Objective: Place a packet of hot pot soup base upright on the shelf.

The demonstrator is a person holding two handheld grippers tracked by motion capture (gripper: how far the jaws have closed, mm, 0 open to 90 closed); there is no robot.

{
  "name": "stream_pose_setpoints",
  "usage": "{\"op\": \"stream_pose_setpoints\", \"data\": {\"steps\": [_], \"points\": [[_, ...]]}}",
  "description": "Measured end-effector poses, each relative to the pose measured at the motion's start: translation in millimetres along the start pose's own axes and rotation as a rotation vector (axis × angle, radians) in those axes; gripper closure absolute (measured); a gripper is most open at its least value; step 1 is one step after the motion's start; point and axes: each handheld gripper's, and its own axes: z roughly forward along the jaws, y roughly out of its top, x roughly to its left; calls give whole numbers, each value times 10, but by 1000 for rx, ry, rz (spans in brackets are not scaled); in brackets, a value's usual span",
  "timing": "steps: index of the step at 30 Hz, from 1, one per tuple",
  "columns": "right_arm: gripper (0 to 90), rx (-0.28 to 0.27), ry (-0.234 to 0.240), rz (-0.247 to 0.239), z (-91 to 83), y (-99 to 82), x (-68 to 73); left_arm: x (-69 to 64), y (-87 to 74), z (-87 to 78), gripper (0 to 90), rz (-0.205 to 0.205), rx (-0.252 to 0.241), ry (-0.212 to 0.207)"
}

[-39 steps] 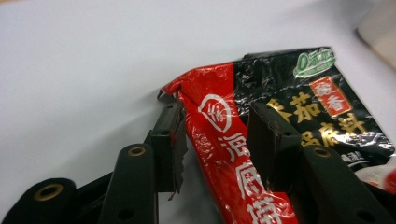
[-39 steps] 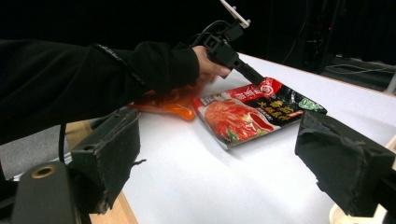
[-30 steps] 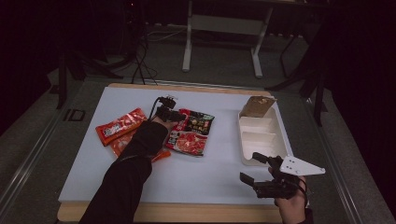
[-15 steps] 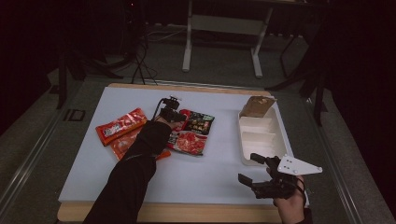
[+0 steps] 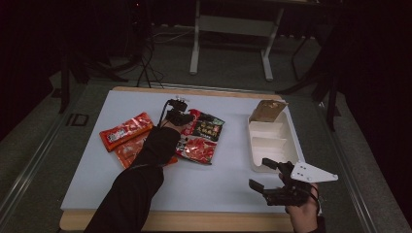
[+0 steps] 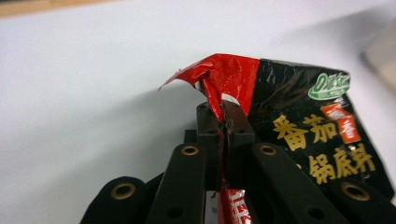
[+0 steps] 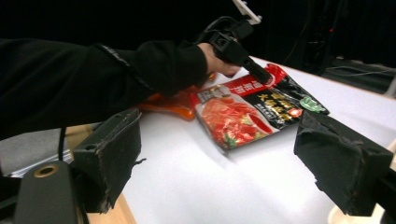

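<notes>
Left gripper (image 6: 223, 122) was clamped on the far corner of the red-black sauce packet (image 5: 200, 136), mid-table between the orange packets (image 5: 125, 132) and white tray (image 5: 272, 145). Foil looked thin, floppy, slick; likely sags, so grip the sealed edge. Right gripper (image 5: 266, 175) hovered wide apart, empty

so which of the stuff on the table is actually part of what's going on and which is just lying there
In use:
- black and red sauce packet, a corner pinched and lifted
- left hand-held gripper, shut on that corner
- right hand-held gripper, open, holding nothing, near the tray

Lying about, as far as the pictures show:
- two orange packets
- white compartment tray
- brown pouch at the tray's far end
</notes>
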Motion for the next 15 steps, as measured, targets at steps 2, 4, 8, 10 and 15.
{"op": "stream_pose_setpoints", "data": {"steps": [2,4,8,10,15], "points": [[145,-7,-4,3,-9,8,-4,-39,8,-59,882,20,-17,-7],[145,-4,-11,3,-17,14,-3,-73,8,-104,882,28,-34,-19],[146,-6,-23,-2,-30,26,2,-122,2,-198,883,37,-72,-55],[161,-12,-47,-11,-43,33,6,-157,-3,-251,883,43,-87,-62],[157,-30,-76,-29,-70,56,9,-236,-3,-399,883,53,-141,-105]]}}
